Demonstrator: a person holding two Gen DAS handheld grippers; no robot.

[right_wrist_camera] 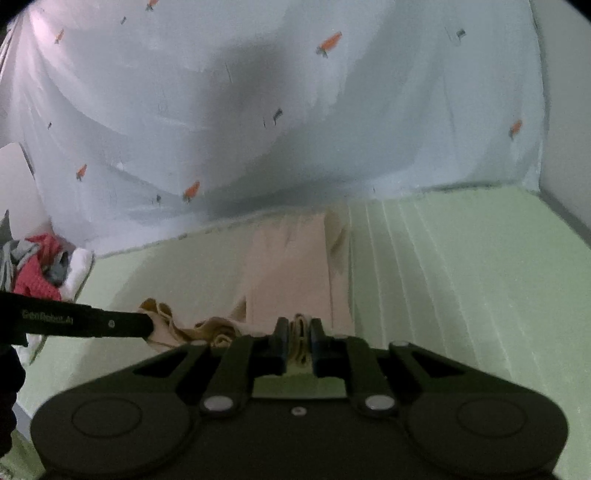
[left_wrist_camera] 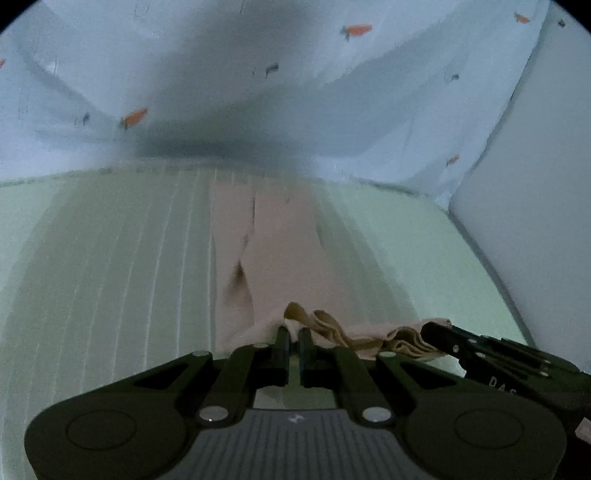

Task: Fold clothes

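Note:
A pale pink garment (left_wrist_camera: 280, 243) lies stretched lengthwise on the light green bed surface (left_wrist_camera: 110, 258). Its near edge is bunched, showing a tan inner layer (left_wrist_camera: 332, 326). My left gripper (left_wrist_camera: 294, 334) is shut on that near edge. The right gripper (left_wrist_camera: 439, 332) comes in from the right and grips the same edge further along. In the right wrist view the garment (right_wrist_camera: 291, 258) runs away from my right gripper (right_wrist_camera: 298, 328), which is shut on folded layers of the edge. The left gripper (right_wrist_camera: 147, 326) reaches in from the left, holding the bunched edge.
A light blue sheet with orange carrot prints (left_wrist_camera: 354, 29) hangs behind the bed, also in the right wrist view (right_wrist_camera: 328, 42). A pile of red, grey and white clothes (right_wrist_camera: 40, 269) lies at the far left. A white wall (left_wrist_camera: 535, 184) stands at the right.

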